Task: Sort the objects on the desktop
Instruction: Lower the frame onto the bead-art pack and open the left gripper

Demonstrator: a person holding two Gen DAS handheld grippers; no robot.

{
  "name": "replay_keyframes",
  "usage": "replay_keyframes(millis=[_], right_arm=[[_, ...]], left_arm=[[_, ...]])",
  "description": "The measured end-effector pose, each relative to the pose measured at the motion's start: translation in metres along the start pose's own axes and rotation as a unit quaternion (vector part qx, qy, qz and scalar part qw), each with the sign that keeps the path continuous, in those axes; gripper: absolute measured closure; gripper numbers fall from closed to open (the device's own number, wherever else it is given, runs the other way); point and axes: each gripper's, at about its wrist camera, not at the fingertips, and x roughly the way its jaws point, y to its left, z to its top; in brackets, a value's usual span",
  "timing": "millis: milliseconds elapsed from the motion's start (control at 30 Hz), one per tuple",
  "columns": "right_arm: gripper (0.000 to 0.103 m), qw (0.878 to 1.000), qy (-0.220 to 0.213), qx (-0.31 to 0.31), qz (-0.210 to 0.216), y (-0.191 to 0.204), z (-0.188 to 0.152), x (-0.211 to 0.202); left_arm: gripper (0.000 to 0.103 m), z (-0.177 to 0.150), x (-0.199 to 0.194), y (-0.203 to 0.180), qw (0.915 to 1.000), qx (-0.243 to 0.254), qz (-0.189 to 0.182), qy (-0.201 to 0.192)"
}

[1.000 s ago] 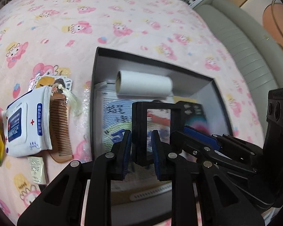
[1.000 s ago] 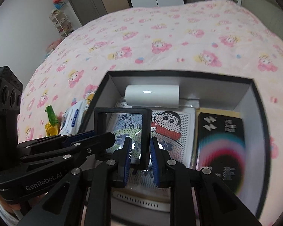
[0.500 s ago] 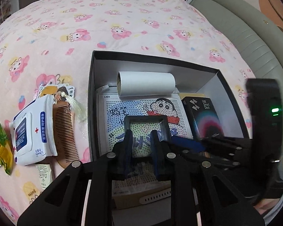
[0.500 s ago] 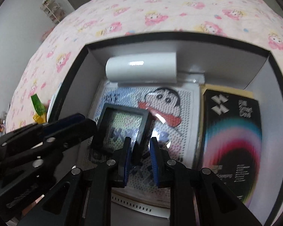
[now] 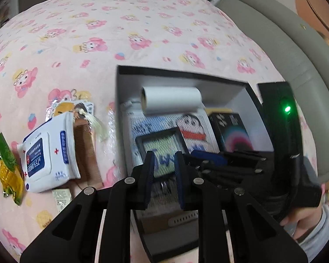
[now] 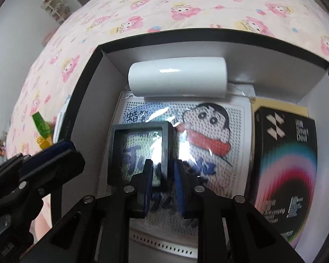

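A small black square frame lies flat on a cartoon bead pack inside the black storage box. My right gripper is shut on the frame's near right corner, with the rim between its blue pads. The left wrist view shows the frame just past my left gripper, whose fingers are close together and hold nothing. In the right wrist view the left gripper hangs over the box's left wall, apart from the frame.
The box also holds a white roll, a black rainbow-print carton and a white strap. On the pink bedspread left of it lie a wipes pack, a comb, stickers and a green-yellow wrapper. A grey sofa is to the right.
The frame went from upright above the box to lying flat on the bead pack, carried down by the right gripper. The left gripper drew away from its left edge.
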Motion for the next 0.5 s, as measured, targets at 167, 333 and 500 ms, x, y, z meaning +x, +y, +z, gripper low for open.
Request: replay_keyframes(millis=[167,333,500], right_arm=[[0.085,1.0,-0.02,0.006,-0.003,-0.013,-0.017,-0.02],[0.085,0.999,-0.033,0.017,0.001,-0.028,-0.026,-0.035],[0.085,1.0,-0.013,0.015,0.015,-0.029,-0.015,-0.026]], left_arm=[[0.087,-0.012,0.014,-0.017,0.9992,0.017,0.01,0.035],[0.087,-0.025,0.028,-0.035,0.9968,0.035,0.02,0.069],[0.087,-0.021,0.049,-0.044,0.9926,0.046,0.049,0.101]])
